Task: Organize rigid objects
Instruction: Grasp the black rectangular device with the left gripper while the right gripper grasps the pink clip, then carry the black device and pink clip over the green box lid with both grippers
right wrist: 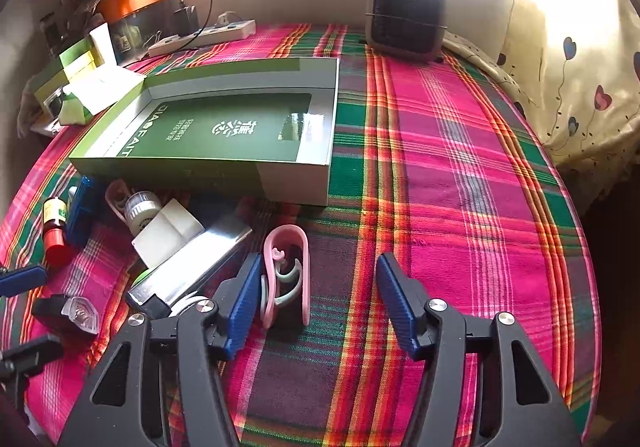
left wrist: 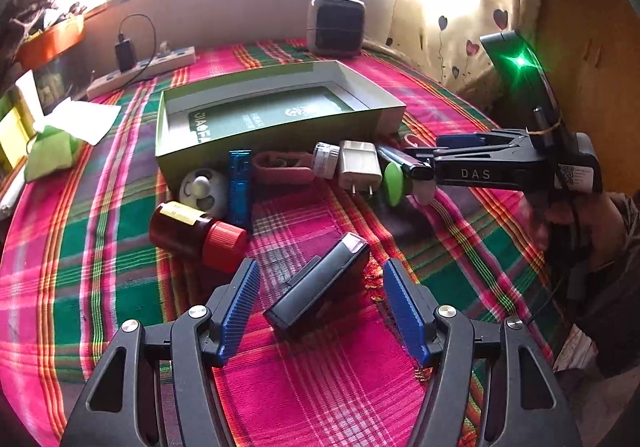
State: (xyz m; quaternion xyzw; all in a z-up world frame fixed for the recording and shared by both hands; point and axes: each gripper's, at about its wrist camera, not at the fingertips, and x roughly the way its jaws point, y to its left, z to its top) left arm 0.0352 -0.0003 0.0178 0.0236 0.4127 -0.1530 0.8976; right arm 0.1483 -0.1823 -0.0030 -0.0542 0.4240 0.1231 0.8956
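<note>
A green open box (left wrist: 276, 119) (right wrist: 224, 135) lies on the plaid cloth. In front of it lie a red-capped brown bottle (left wrist: 196, 231), a blue case (left wrist: 240, 187), a white charger (left wrist: 359, 167) (right wrist: 166, 231), a small white jar (left wrist: 325, 160) and a silver-black device (right wrist: 188, 271). My left gripper (left wrist: 320, 287) is open, its fingers either side of a black rectangular device (left wrist: 320, 283) lying on the cloth. My right gripper (right wrist: 316, 287) is open above a pink clip (right wrist: 286, 271), near its left finger. It shows from the side in the left wrist view (left wrist: 424, 163).
A grey heater (left wrist: 336, 25) (right wrist: 408, 17) stands at the back by the window. A white power strip (left wrist: 140, 69) with a plugged charger lies at the back left. Boxes and papers (right wrist: 80, 79) crowd the left edge. A curtain (right wrist: 572, 79) hangs at the right.
</note>
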